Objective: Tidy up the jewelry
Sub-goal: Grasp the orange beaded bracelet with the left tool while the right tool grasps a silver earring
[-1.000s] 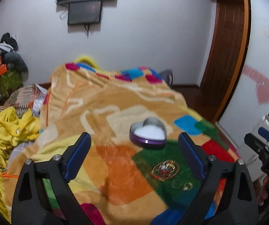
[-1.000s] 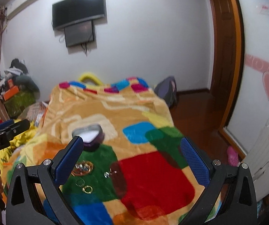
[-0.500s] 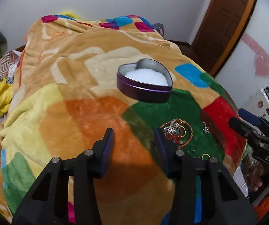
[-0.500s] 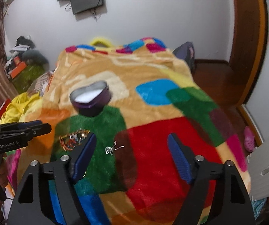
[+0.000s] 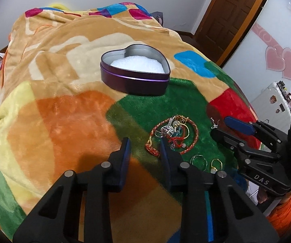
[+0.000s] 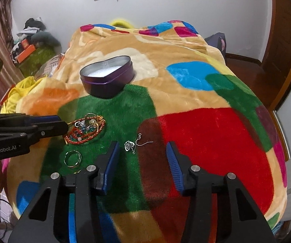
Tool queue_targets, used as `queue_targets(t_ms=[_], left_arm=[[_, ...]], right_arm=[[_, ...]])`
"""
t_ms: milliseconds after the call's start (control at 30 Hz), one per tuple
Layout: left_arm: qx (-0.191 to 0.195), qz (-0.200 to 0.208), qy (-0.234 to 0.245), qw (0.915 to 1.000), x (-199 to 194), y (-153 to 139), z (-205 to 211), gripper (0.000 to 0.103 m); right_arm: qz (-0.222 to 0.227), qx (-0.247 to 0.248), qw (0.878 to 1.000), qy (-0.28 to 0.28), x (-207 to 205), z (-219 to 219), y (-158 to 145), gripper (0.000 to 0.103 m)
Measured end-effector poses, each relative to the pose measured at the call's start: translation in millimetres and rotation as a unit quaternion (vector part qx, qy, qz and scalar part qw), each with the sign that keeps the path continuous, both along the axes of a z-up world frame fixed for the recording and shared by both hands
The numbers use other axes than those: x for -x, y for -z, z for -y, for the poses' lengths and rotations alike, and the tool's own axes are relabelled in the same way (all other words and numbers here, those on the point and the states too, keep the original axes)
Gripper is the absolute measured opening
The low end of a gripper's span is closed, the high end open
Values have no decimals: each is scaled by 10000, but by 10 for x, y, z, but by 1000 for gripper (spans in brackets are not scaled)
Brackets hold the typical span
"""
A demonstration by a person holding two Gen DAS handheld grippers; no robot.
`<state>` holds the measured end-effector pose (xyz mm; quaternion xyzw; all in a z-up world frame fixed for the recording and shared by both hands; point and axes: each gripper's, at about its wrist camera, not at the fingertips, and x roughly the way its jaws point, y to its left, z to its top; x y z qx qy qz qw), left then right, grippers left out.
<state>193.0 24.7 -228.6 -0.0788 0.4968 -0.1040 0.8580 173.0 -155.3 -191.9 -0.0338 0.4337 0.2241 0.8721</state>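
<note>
An open purple heart-shaped tin with white padding sits on the blanket; it also shows in the right wrist view. A tangled pile of bracelets lies on the green patch; it also shows in the right wrist view. My left gripper is open, low over the pile's left edge, empty. Gold hoop earrings lie to its right. My right gripper is open just above a silver heart earring, empty. A gold ring pair lies to the left.
The colourful patchwork blanket covers a bed and drops away at its edges. Yellow cloth and clutter lie at the left. A wooden door and a white cabinet stand at the right.
Both grippers have dropped toward the blanket and narrowed their jaws. The left one has closed in on the bracelet pile, the right one on the silver earring.
</note>
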Motion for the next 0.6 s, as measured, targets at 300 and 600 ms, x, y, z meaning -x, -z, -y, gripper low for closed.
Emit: queue_targets(t_ms=[300, 600], left_arm=[[-152, 20, -44, 9999, -16, 66, 67, 4], [-478, 466, -27, 9978, 60, -153, 108, 4]], right_arm=[[-35, -59, 10000, -64, -42, -39, 24, 24], [-57, -257, 9996, -77, -57, -72, 1, 10]])
